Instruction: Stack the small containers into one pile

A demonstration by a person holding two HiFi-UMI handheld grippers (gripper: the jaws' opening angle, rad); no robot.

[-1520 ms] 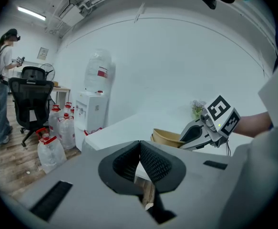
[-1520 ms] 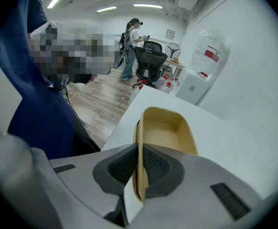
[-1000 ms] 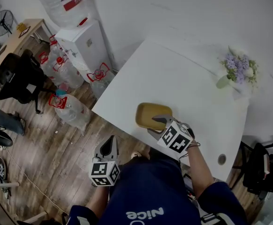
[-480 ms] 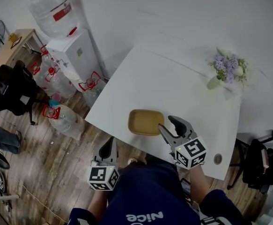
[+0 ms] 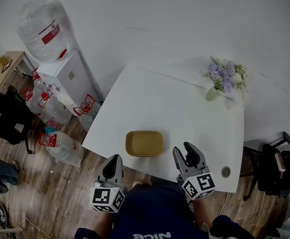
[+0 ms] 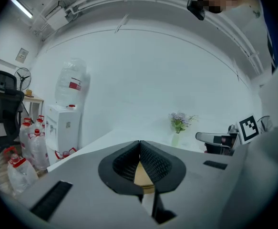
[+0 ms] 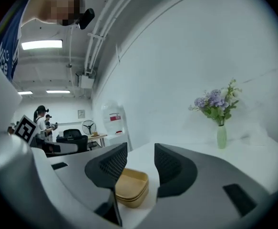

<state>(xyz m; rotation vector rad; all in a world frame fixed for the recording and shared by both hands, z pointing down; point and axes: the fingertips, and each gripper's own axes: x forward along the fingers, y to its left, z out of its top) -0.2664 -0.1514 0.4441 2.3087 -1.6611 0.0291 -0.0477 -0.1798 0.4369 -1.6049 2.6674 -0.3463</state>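
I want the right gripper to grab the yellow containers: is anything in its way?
Nothing visible. The right gripper has just been opening its fingers, with nothing between them, and only bare table separates it from the yellow containers.

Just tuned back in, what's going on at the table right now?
A person works two handheld grippers. The yellow containers sit nested in one pile near the front edge of the white table. The right gripper hovers beside it; its fingers have just been opening, with nothing between them. The left gripper hangs off the table edge, shut and empty.
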